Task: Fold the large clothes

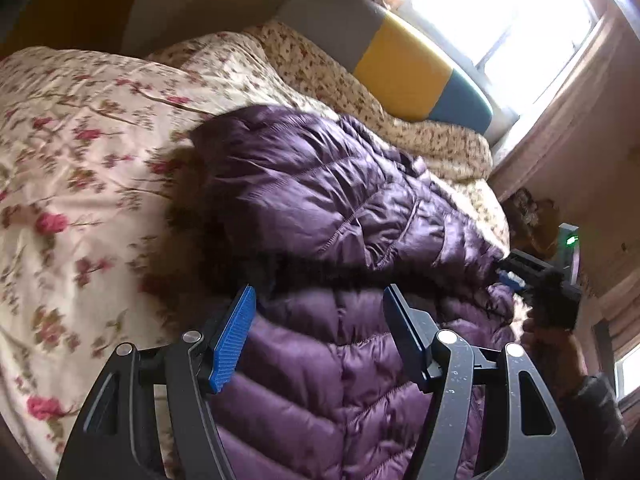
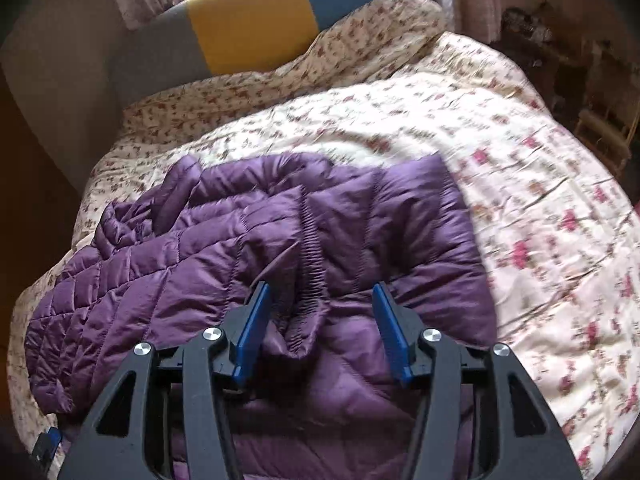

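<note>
Currently purple puffer jacket (image 2: 256, 240) lies spread on the floral bed (image 2: 540, 208); left claw (image 1: 316, 336) open above it (nothing gripped); right claw (image 2: 320, 320) open, straddling a jacket ridge, pads not pressing.

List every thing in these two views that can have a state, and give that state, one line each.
Purple puffer jacket: lying on the bed, partly folded over itself, rumpled at one end.
Floral bedspread: spread over the bed, wrinkled.
Left gripper: open above the jacket, nothing between its pads.
Right gripper: open, a gathered seam of the jacket between its pads, unpinched.
Window: bright with daylight, curtain drawn aside.
</note>
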